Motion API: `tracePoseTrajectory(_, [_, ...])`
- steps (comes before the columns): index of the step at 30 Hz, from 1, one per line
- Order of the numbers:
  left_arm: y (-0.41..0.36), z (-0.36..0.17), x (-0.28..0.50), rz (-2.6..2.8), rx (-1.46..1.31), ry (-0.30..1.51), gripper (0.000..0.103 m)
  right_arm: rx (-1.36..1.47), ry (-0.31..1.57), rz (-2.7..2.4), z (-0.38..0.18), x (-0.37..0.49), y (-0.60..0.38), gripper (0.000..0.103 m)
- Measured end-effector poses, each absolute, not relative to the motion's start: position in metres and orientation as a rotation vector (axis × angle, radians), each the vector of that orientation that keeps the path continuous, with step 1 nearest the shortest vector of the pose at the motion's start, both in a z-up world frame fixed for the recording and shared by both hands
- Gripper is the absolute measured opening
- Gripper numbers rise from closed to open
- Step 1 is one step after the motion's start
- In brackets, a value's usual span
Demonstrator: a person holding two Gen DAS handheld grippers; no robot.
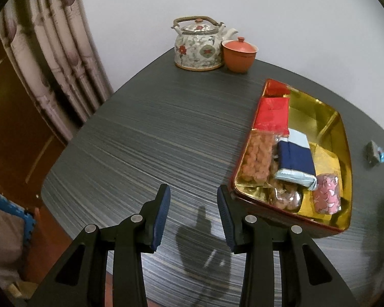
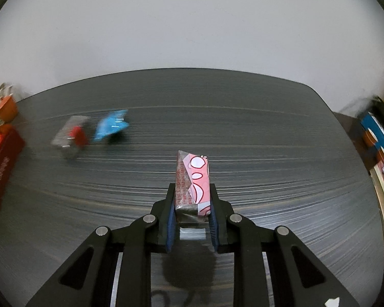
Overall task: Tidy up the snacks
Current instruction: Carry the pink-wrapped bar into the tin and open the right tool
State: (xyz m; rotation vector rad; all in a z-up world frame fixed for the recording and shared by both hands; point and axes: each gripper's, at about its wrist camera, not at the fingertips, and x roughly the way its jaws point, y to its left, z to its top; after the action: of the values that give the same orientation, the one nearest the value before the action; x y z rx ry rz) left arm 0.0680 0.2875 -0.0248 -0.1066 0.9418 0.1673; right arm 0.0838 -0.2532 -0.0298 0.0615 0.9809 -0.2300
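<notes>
My right gripper (image 2: pixel 191 194) is shut on a pink-and-white wrapped snack (image 2: pixel 193 179) and holds it above the dark table. A blue packet (image 2: pixel 111 125) and a grey-and-red packet (image 2: pixel 70 134) lie blurred on the table to its far left. My left gripper (image 1: pixel 193 199) is open and empty, just left of the gold tray (image 1: pixel 317 117). The tray holds a red packet (image 1: pixel 271 113), a clear bag of orange snacks (image 1: pixel 258 160), a blue-and-white pack (image 1: pixel 295 162) and a pink packet (image 1: pixel 327 197). A loose packet (image 1: pixel 375 153) lies right of the tray.
A floral teapot (image 1: pixel 198 44) and an orange lidded cup (image 1: pixel 239 55) stand at the table's far edge by the wall. A curtain (image 1: pixel 59 58) hangs on the left. The tray's red side (image 2: pixel 0 168) shows at the left edge of the right wrist view.
</notes>
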Motion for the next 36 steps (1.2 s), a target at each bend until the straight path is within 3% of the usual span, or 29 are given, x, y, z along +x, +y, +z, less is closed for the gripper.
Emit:
tracePoseTrajectory(19, [0.309, -0.020, 0.068, 0.254, -0.165, 0.925, 0.054, -0.015, 0.904, 0.250, 0.037, 0.102, -0.040, 0.020])
tracePoseTrajectory(21, [0.312, -0.020, 0.068, 0.265, -0.172, 0.923, 0.062, -0.021, 0.910, 0.294, 0.035, 0.108, -0.013, 0.020])
tracePoseTrajectory(26, [0.315, -0.021, 0.069, 0.281, -0.180, 0.931, 0.068, -0.050, 0.924, 0.352, 0.025, 0.116, 0.034, 0.020])
tracePoseTrajectory(36, [0.323, -0.022, 0.068, 0.311, -0.210, 0.931, 0.069, -0.081, 0.969, 0.372, 0.004, 0.130, 0.069, 0.020])
